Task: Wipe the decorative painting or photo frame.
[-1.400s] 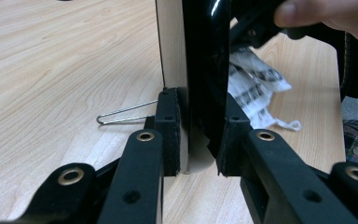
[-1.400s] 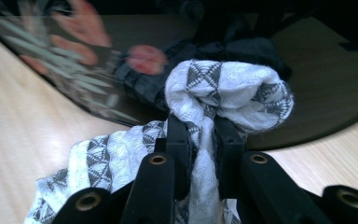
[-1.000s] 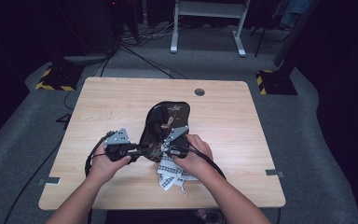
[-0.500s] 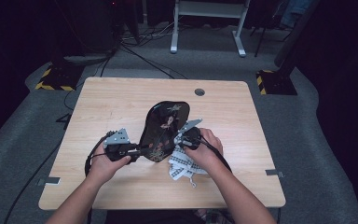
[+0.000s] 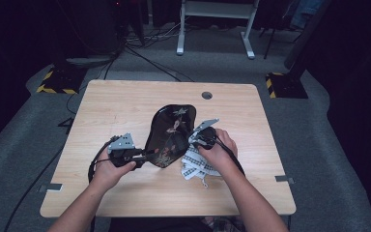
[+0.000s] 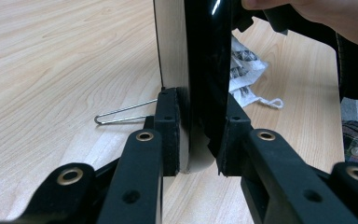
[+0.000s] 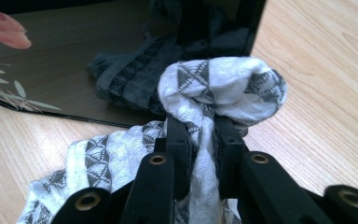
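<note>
A glossy black tray (image 5: 171,133) with a flower pattern stands tilted on edge in the middle of the wooden table (image 5: 125,104). My left gripper (image 5: 140,155) is shut on its near left rim; in the left gripper view both pads clamp the tray (image 6: 205,70) edge, my left gripper (image 6: 198,123) level with the tabletop. A white cloth (image 5: 198,166) with grey triangles lies bunched by the tray's right side. My right gripper (image 5: 196,140) is shut on a fold of this cloth (image 7: 223,84), my right gripper (image 7: 198,135) close to the tray's (image 7: 51,70) shiny face, which mirrors the cloth.
A thin bent wire (image 6: 121,113) lies on the table to the left of the left jaw. A round cable hole (image 5: 206,95) sits near the table's far edge. A white desk frame (image 5: 212,29) and cables stand on the carpet beyond.
My right hand has moved to the right, from over the tray to its right rim, with the cloth still in the jaws. The left hand and the tray kept still.
</note>
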`<state>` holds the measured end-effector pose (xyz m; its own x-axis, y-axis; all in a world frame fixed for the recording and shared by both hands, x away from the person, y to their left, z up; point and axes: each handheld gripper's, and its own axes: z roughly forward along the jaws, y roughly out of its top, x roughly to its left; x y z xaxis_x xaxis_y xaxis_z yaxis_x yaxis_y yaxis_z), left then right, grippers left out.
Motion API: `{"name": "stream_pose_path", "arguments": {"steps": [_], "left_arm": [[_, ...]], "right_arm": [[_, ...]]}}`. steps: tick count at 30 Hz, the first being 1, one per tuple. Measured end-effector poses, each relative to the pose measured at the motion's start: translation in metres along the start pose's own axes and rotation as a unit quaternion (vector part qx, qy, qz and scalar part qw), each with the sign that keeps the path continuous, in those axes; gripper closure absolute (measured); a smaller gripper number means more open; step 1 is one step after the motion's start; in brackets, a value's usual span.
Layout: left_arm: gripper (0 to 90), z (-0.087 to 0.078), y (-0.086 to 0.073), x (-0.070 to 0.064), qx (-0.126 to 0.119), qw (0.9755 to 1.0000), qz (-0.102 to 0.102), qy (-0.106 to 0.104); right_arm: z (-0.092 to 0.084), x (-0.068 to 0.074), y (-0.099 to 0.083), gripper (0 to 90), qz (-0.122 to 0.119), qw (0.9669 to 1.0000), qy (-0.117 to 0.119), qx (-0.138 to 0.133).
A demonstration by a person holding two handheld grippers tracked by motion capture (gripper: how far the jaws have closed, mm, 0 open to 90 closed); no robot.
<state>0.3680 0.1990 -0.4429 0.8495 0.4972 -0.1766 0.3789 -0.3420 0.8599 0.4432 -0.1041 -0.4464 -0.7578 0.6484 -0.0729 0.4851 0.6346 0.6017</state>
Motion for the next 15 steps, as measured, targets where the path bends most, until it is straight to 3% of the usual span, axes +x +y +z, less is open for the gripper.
{"name": "stream_pose_path", "arguments": {"steps": [15], "left_arm": [[75.2, 0.000, 0.000, 0.000, 0.001, 1.0000, -0.002, 0.004]], "right_arm": [[0.008, 0.045, 0.007, 80.0, -0.056, 0.9975, 0.042, 0.004]]}}
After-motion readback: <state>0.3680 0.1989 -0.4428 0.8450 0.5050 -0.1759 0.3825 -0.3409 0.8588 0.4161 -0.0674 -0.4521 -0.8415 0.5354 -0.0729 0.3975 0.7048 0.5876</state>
